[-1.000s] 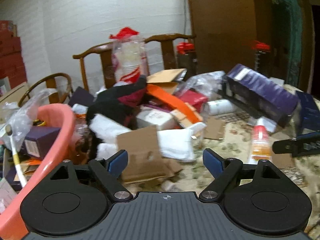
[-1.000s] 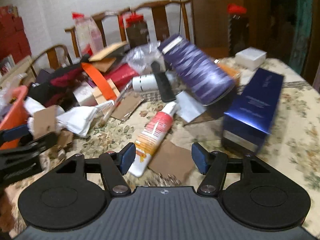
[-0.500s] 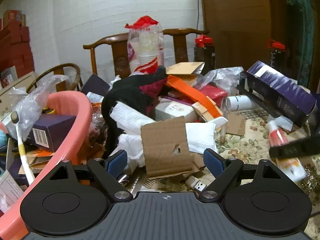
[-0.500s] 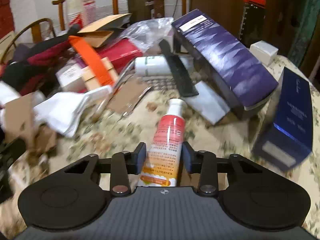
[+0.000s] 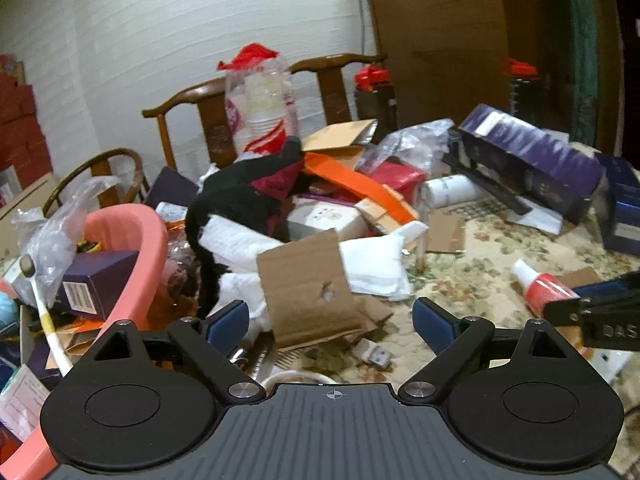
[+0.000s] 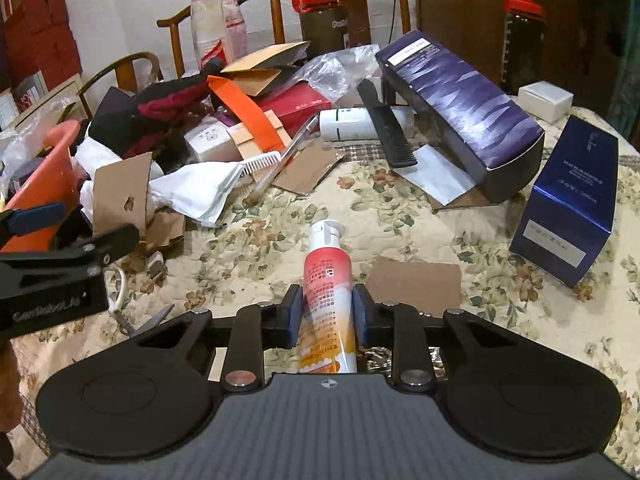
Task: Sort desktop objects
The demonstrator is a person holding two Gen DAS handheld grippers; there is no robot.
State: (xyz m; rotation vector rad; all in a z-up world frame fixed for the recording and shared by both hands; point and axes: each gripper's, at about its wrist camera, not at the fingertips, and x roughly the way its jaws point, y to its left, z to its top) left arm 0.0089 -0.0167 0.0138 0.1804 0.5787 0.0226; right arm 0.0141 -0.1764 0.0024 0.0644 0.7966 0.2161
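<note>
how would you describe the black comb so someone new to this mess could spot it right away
Start at the long purple box lying tilted on the floral tablecloth in the right wrist view. Just left of it, the black comb leans across a white cylindrical bottle, with its teeth end down on the cloth. The only other comb, a white comb, lies further left on white cloth.

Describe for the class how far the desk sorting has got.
Done: a few boxes sit in the pink basin. In hand: the right gripper has just closed on the red-and-white tube. Left: the cardboard, combs and boxes lie scattered; left gripper open, empty.
</note>
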